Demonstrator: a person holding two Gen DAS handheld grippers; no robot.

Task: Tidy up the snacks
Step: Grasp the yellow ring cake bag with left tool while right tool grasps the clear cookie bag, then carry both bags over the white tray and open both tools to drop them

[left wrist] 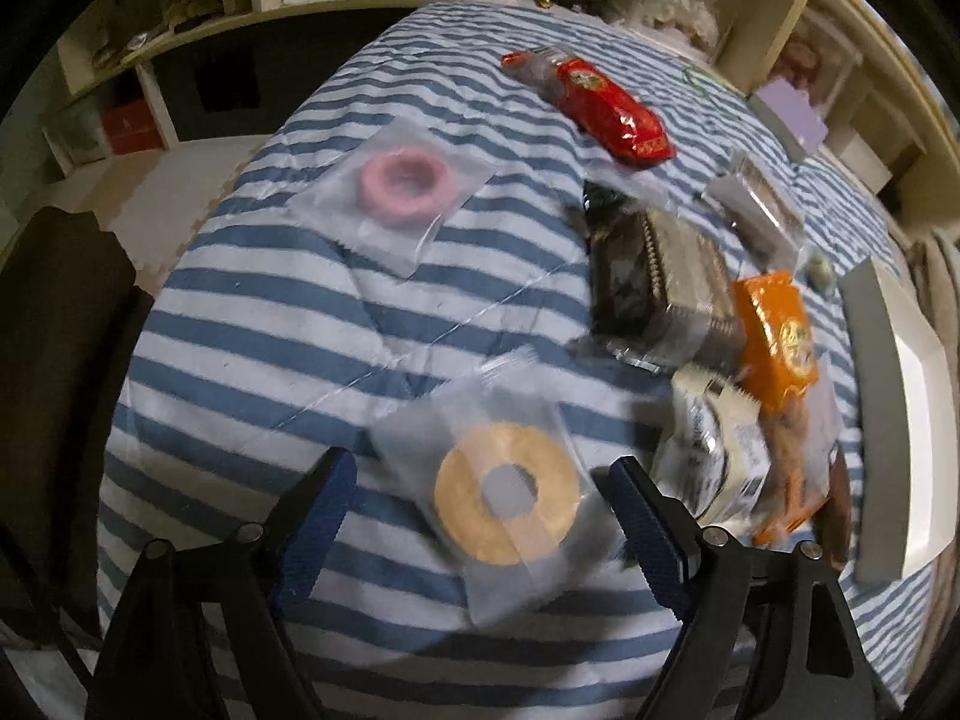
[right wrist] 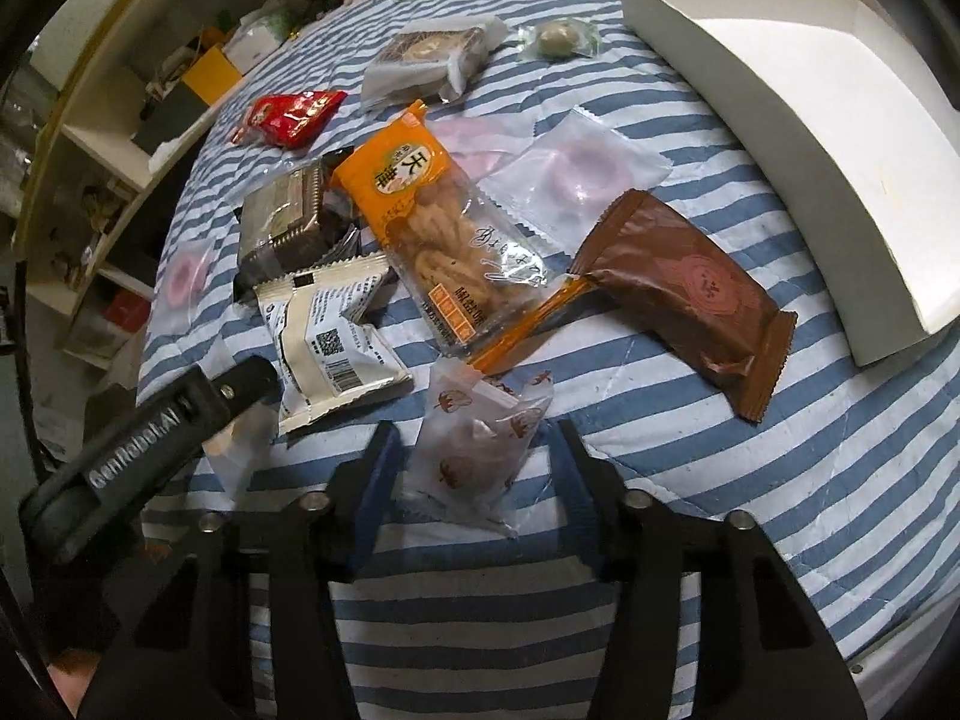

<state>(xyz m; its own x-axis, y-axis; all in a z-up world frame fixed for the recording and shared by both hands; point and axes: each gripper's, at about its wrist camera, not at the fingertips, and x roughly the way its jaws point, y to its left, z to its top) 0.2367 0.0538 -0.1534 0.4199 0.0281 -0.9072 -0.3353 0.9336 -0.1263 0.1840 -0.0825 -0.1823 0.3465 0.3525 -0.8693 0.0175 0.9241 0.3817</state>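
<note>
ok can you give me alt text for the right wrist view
The right gripper straddles a clear leaf-printed snack packet on a blue-and-white striped cover. Beyond it lie a brown wrapper, an orange biscuit pack, a white barcoded packet and a white box.

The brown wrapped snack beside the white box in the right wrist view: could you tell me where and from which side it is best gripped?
Judging by its pose, grip the brown snack across its narrow width near the middle, coming straight down from above. It lies flat and long on the striped cover, with both long edges free. The crimped ends are thin and may slip.
</note>
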